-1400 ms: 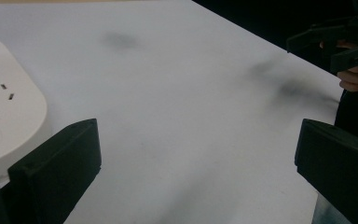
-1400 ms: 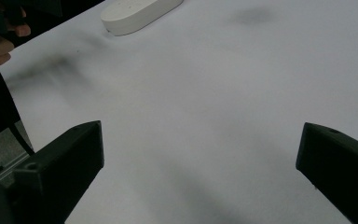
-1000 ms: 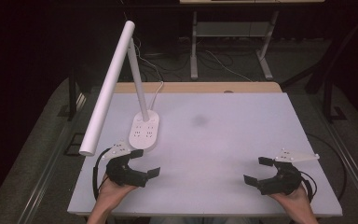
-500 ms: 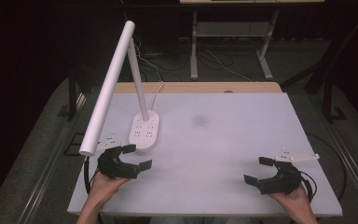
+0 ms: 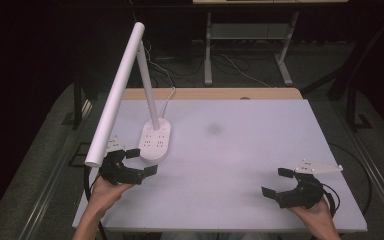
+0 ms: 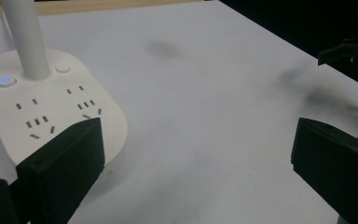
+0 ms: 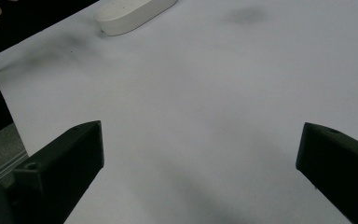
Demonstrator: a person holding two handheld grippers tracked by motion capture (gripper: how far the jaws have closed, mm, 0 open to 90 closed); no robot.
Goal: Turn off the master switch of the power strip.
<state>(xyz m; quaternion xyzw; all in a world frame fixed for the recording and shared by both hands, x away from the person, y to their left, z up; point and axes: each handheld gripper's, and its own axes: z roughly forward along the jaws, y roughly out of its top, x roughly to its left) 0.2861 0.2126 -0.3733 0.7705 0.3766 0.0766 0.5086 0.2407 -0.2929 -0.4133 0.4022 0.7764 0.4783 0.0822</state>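
lamp base [image 5: 154,140] on table [image 5: 240,150] far-left | left gripper [image 5: 141,161] just before it

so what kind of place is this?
Likely a lab or data-collection workspace: a white-topped work table in a dark room, a white desk lamp with sockets in its base, and metal-legged benches with loose cables behind.

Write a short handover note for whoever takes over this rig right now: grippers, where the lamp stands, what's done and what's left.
Left gripper: open, holding nothing, close beside the near end of the lamp base; no contact can be confirmed.
Right gripper: open, holding nothing, low over the table at its near right, far from the lamp.
Desk lamp: its base, with sockets, stands at the table's left; a small blue light glows on one button. The long white lamp head slants out over the left gripper.
Done: nothing gripped or pressed that can be seen.
Left: probably the left gripper's work on the lamp base or its buttons.
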